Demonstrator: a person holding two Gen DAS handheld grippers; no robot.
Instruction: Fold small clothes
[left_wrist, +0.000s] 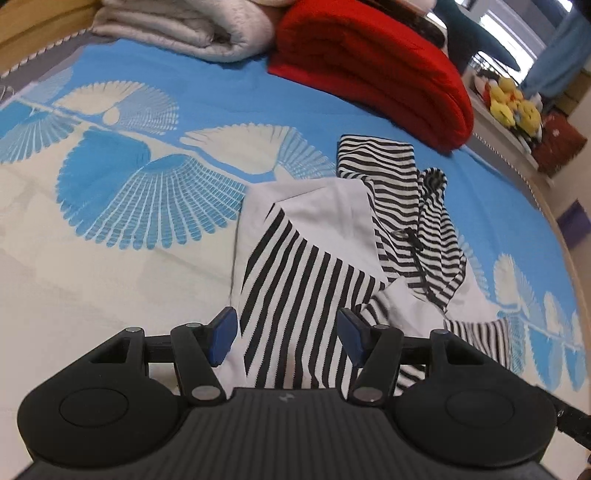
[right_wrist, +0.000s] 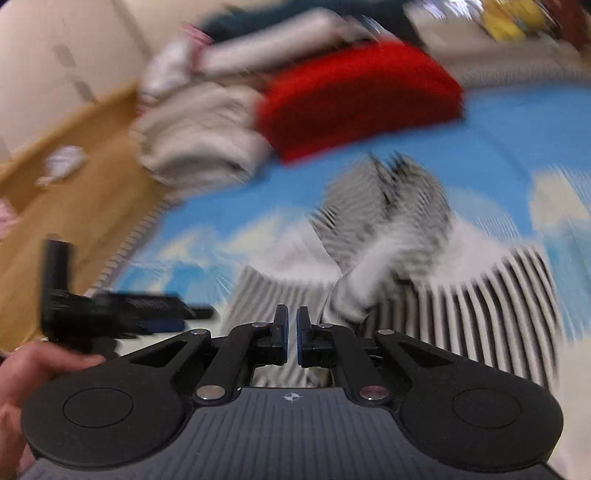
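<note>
1. Here, a small striped garment (left_wrist: 295, 295), black and white with plain white parts, lies rumpled on the bed cover (left_wrist: 129, 258).
2. It sits near the middle of the bed, and one part of it is partly folded over.
3. The left gripper (left_wrist: 286, 334) hangs over the near edge of the garment. Its blue pads (left_wrist: 221, 336) stand wide apart with striped cloth showing between them, but they do not press on it.
4. The right gripper (right_wrist: 291, 334) is clenched, its jaws almost touching. Nothing shows between them. The right wrist view is very blurry.
5. A hand (right_wrist: 33, 373) shows at the left edge of that view, holding the other gripper.
6. Behind the garment, a folded red blanket (left_wrist: 373, 74) rests on the bed.
7. Just beside it sits a folded grey-white blanket (left_wrist: 184, 29).
8. Yellow soft toys (left_wrist: 513, 103) sit off the far side of the bed.
</note>
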